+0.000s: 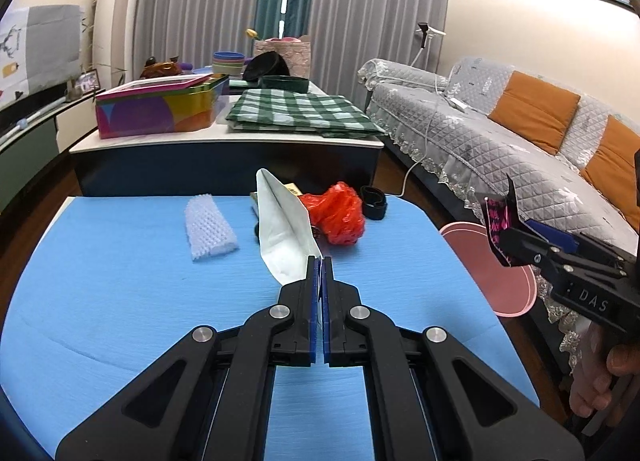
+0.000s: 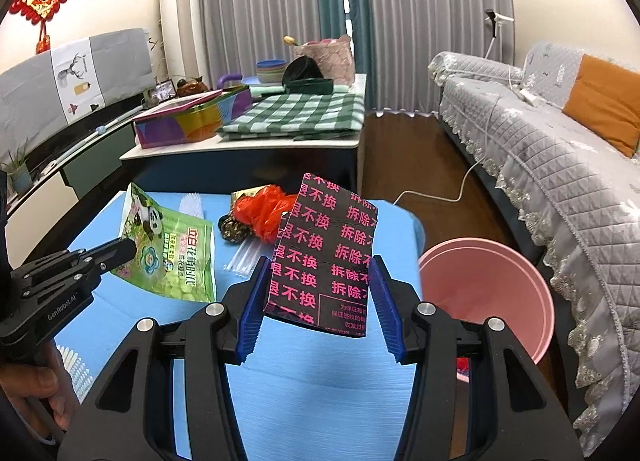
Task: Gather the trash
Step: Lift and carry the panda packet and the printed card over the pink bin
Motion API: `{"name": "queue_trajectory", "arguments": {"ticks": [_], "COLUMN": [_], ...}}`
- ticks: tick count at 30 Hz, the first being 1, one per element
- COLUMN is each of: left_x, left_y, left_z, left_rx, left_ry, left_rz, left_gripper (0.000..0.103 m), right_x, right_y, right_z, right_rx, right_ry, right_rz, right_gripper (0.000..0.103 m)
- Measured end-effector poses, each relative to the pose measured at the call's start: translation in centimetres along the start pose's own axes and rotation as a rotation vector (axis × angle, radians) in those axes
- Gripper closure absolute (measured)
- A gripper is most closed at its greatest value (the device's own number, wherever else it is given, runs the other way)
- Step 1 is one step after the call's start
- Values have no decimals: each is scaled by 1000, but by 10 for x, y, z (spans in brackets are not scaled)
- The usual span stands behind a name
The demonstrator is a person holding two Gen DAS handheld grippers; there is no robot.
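Note:
My left gripper (image 1: 320, 261) is shut on the bottom corner of a snack pouch (image 1: 280, 221), which shows its white back here and stands up above the blue mat (image 1: 120, 281). The right wrist view shows the same pouch's green panda front (image 2: 180, 261), with the left gripper (image 2: 134, 247) on its edge. My right gripper (image 2: 319, 261) is shut on a black packet with pink characters (image 2: 324, 245), held above the mat's right part. That packet (image 1: 496, 221) hangs over the pink bin (image 1: 488, 281) (image 2: 488, 293), which stands beside the mat.
On the mat lie a red plastic bag (image 1: 336, 217), a piece of bubble wrap (image 1: 208, 227), a black strap (image 1: 374, 201) and clear tubes (image 2: 244, 257). Behind is a low table with a colourful tin (image 1: 160, 109) and checked cloth (image 1: 300, 113). A grey sofa (image 1: 500, 141) runs along the right.

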State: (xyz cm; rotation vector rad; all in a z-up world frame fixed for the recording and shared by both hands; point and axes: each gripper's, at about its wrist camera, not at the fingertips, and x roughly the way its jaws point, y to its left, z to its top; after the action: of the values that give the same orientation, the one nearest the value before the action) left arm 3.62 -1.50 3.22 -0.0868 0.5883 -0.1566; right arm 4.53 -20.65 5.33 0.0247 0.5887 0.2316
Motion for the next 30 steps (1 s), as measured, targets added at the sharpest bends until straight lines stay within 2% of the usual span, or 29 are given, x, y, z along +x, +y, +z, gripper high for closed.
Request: {"name": "queue_trajectory", "arguments": {"ticks": [11, 30], "left_x": [11, 29], "left_y": [-30, -89], "left_z": [2, 5], "left_rx": [38, 124], "left_ry": [-1, 14], "left_rz": [-54, -165], "left_gripper": [102, 102], "right_x": [-16, -27], "right_y": [-33, -86], "right_z": [4, 8], "right_rx": [22, 74], "right_ry": [-35, -40], "right_rz": [-71, -168], "right_gripper": [53, 53]}}
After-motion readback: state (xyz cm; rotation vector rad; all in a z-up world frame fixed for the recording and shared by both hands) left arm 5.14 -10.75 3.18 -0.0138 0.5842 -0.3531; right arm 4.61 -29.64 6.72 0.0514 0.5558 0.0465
